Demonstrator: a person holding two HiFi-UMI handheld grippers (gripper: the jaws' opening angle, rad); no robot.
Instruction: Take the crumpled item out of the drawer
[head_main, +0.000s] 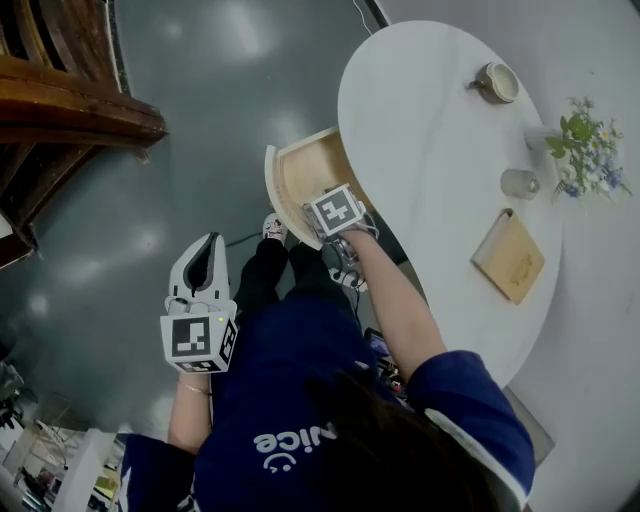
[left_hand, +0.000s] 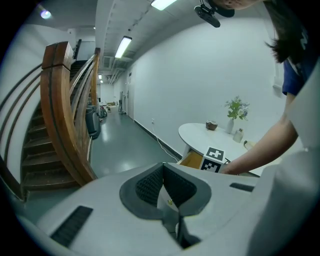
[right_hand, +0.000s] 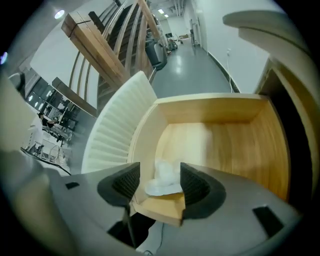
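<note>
A wooden drawer (head_main: 296, 168) stands pulled out from the white oval table (head_main: 430, 120). In the right gripper view a crumpled white item (right_hand: 163, 179) lies in the near left corner of the drawer (right_hand: 225, 145). My right gripper (right_hand: 160, 184) is open, one pad on each side of the item; whether the pads touch it I cannot tell. In the head view only its marker cube (head_main: 335, 212) shows over the drawer, hiding the item. My left gripper (head_main: 205, 262) hangs shut and empty over the floor, left of the person; its pads (left_hand: 167, 195) meet.
On the table stand a cup (head_main: 497, 82), a small glass (head_main: 520, 183), a vase of flowers (head_main: 585, 150) and a wooden board (head_main: 508, 256). A wooden staircase (head_main: 70, 100) rises at the left. The drawer's ribbed white front (right_hand: 112, 135) faces the grey floor (head_main: 200, 100).
</note>
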